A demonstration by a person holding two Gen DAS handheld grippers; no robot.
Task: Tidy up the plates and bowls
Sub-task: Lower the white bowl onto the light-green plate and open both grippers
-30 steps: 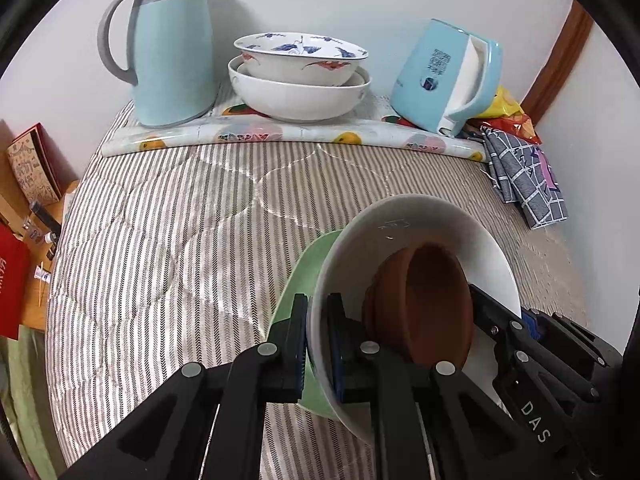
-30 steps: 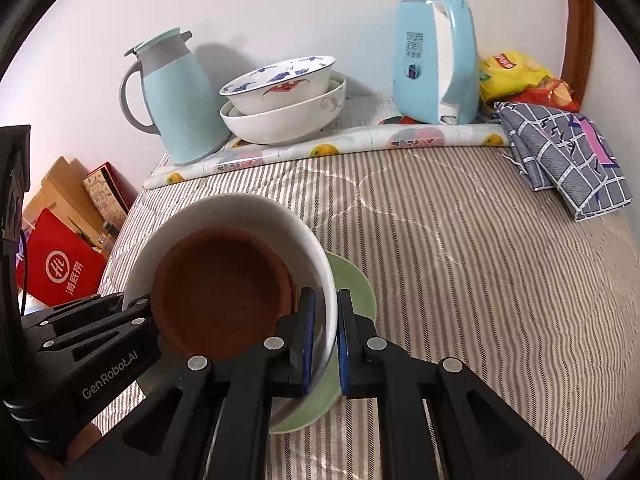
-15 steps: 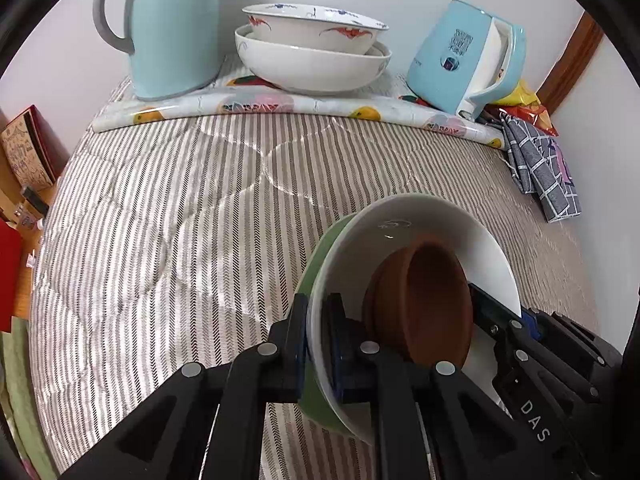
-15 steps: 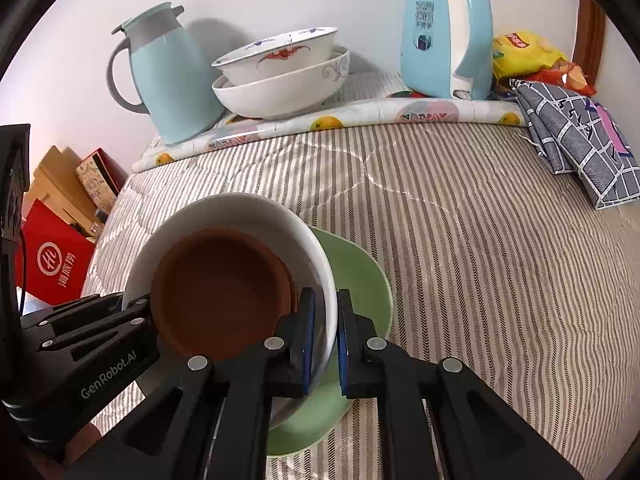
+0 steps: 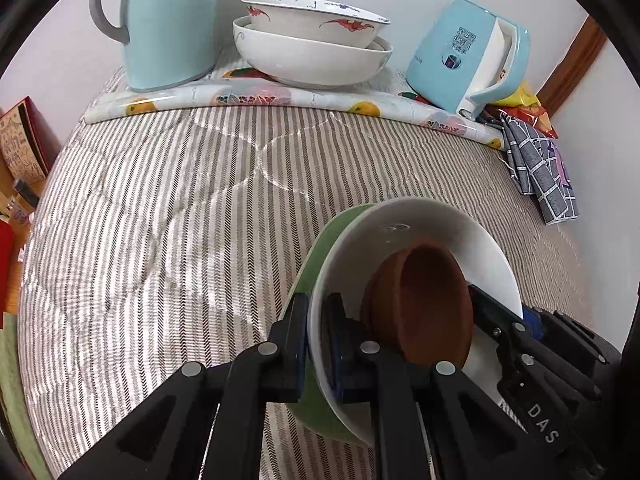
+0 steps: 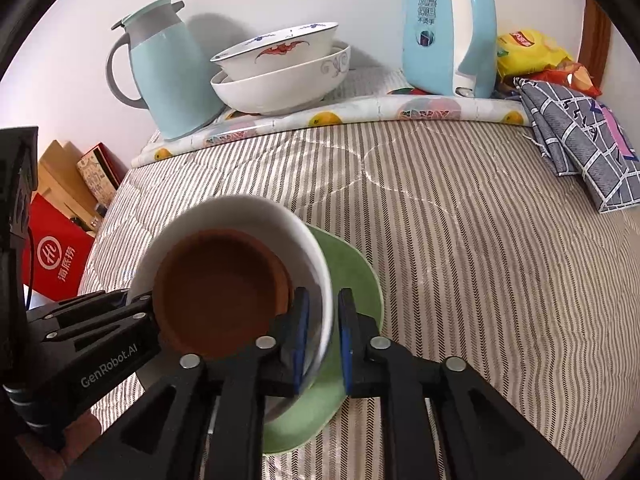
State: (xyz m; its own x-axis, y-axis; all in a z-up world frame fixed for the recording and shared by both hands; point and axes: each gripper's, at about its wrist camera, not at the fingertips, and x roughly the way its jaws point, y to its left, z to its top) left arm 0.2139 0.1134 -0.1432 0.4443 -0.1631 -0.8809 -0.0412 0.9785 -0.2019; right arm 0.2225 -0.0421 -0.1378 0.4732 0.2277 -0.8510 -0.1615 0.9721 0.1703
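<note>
A home: striped quilted cover point(image 5: 168, 208), thermos jug point(image 6: 168, 68), kettle point(image 6: 448, 28), snack packets point(image 6: 528, 50) by the wall.

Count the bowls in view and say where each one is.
4. Brown bowl nests inside the white bowl on the green plate; red-patterned bowl sits in the large white bowl by the wall.

A striped quilted bed point(image 5: 168, 216) carries a green plate point(image 6: 356, 276) at the near side, with a fruit-print mat point(image 5: 256, 98) and checked cloth point(image 5: 536, 168) beyond the plate.
</note>
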